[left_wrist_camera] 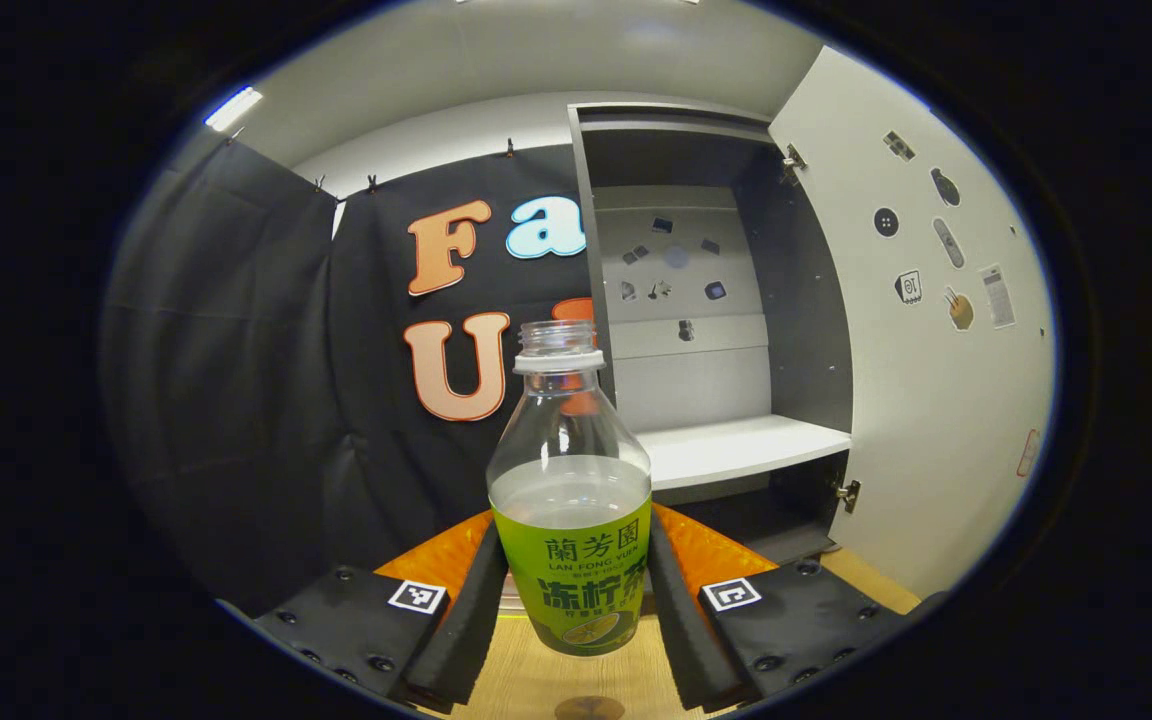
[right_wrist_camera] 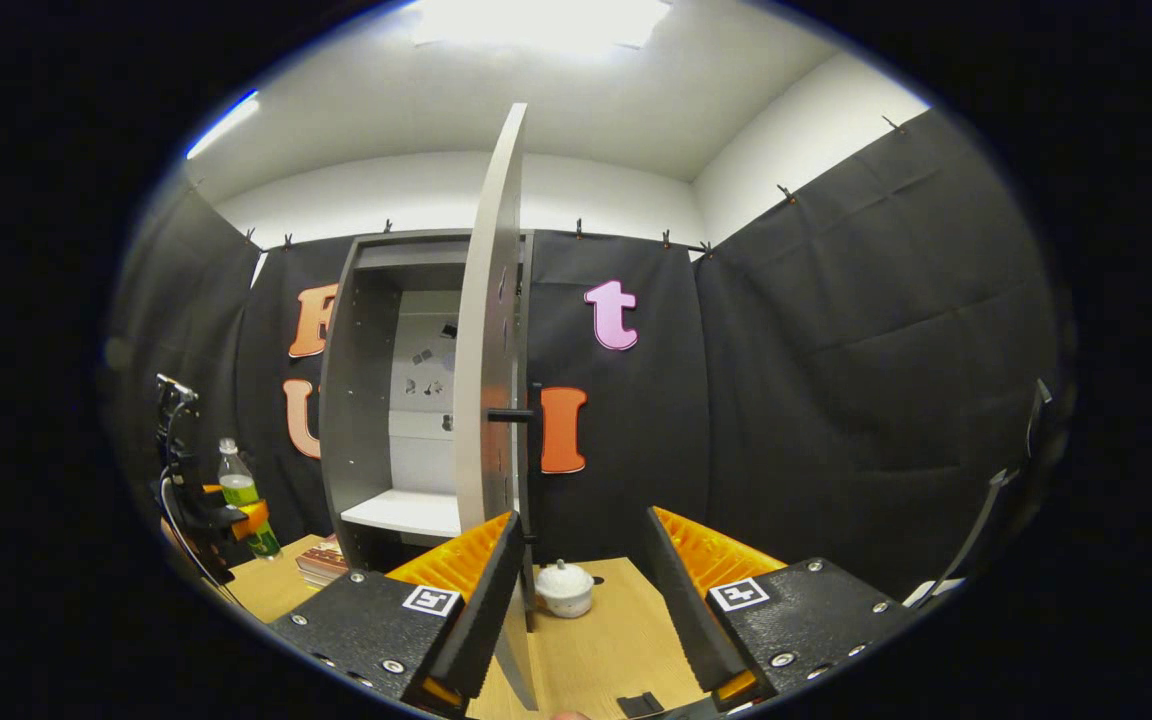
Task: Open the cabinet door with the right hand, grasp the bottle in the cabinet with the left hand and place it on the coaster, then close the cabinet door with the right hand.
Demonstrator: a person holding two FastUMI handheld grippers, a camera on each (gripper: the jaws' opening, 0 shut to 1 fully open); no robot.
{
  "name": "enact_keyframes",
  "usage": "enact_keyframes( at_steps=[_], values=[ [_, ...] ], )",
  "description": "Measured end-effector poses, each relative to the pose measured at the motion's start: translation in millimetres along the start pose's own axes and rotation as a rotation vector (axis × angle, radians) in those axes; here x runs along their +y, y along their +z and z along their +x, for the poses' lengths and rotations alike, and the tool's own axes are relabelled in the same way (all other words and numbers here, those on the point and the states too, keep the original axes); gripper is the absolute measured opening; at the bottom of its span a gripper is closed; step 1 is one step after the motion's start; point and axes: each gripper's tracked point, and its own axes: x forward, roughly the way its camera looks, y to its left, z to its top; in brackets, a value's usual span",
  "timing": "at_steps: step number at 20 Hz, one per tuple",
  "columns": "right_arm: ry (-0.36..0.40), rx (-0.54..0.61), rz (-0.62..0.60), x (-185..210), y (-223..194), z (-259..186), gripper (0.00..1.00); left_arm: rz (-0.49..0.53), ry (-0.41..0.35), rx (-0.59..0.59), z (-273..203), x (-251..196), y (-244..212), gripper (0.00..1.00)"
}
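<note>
In the left gripper view, a clear bottle [left_wrist_camera: 572,480] with a green label and no cap stands upright between my left gripper's fingers [left_wrist_camera: 576,560]. Both pads press on its label, and it hangs just above the wooden table. A small round brown coaster [left_wrist_camera: 588,708] peeks in at the bottom edge, below the bottle. Behind stands the grey cabinet [left_wrist_camera: 696,300] with its door [left_wrist_camera: 936,350] swung wide open and its white shelf [left_wrist_camera: 741,447] bare. In the right gripper view, my right gripper [right_wrist_camera: 581,600] is open. The door's edge [right_wrist_camera: 491,350] with its black handle [right_wrist_camera: 511,413] rises just inside the left finger [right_wrist_camera: 481,590]. The bottle [right_wrist_camera: 239,492] shows far left.
A white lidded pot [right_wrist_camera: 564,588] sits on the wooden table [right_wrist_camera: 626,640] ahead of the right gripper. A stack of books [right_wrist_camera: 321,562] lies at the cabinet's foot. Black cloth walls close in the booth.
</note>
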Motion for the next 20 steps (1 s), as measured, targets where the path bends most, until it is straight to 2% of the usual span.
enact_keyframes(
  at_steps=[2, 5, 8, 14, 20],
  values=[
    [-0.018, -0.008, 0.015, -2.2, -0.2, -3.0, 0.76, -0.022, -0.034, 0.010, -5.5, -8.5, -17.2, 0.78],
    [-0.046, -0.023, -0.047, -3.8, 1.6, -7.8, 0.76, -0.031, -0.056, 0.015, -13.2, -10.7, -41.4, 0.78],
    [-0.040, -0.013, -0.054, -0.9, 2.7, -5.6, 0.76, -0.039, -0.070, 0.025, -20.0, -13.9, -68.2, 0.77],
    [-0.049, -0.004, -0.018, -1.1, 2.9, -6.2, 0.76, -0.008, -0.013, 0.062, -29.6, -7.2, -129.7, 0.77],
    [-0.064, -0.010, -0.032, -3.2, 7.1, -4.7, 0.76, 0.005, 0.044, 0.078, -28.7, -1.2, -174.3, 0.77]
  ],
)
